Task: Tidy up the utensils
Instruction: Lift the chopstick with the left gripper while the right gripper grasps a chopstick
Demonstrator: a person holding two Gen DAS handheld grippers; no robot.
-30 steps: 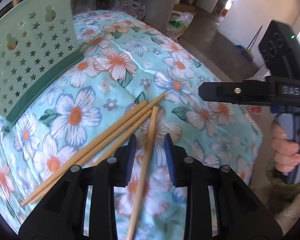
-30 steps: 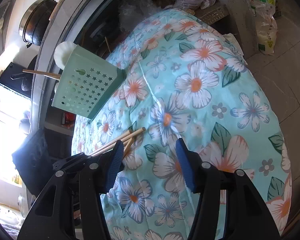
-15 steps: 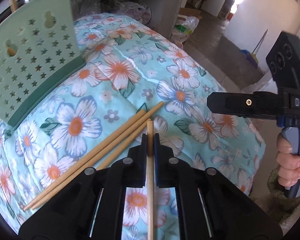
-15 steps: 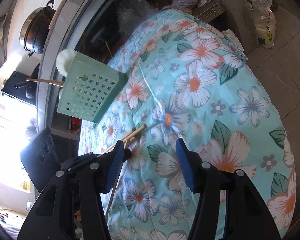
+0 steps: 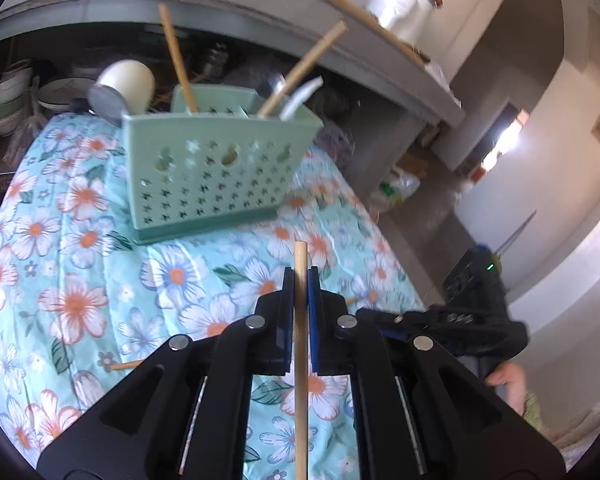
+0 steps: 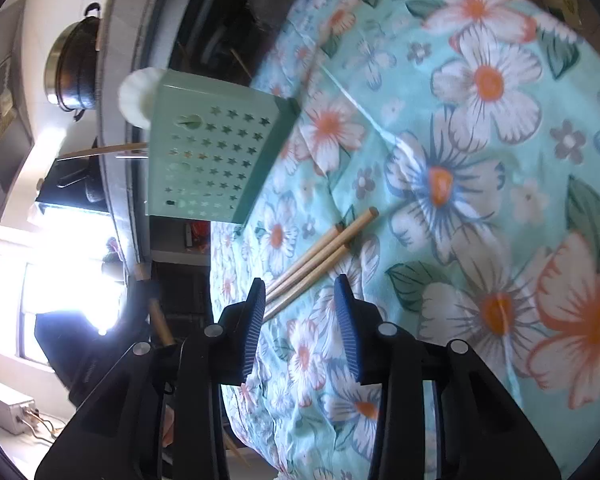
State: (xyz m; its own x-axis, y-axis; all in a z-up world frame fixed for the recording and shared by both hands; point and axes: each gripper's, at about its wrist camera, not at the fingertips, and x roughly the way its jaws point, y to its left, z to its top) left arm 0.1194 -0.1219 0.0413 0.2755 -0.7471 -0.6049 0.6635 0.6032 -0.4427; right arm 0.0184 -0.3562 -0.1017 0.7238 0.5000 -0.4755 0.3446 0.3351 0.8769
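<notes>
L gripper (image 5: pixel 300 276) lifted chopstick (image 5: pixel 301 360) off cloth; R gripper (image 6: pixel 300 300) narrowing, empty.

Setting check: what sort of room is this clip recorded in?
Most likely a home kitchen: a pot sits on the counter, stacked bowls fill the shelf below, and a green utensil holder stands on a floral tablecloth.
</notes>
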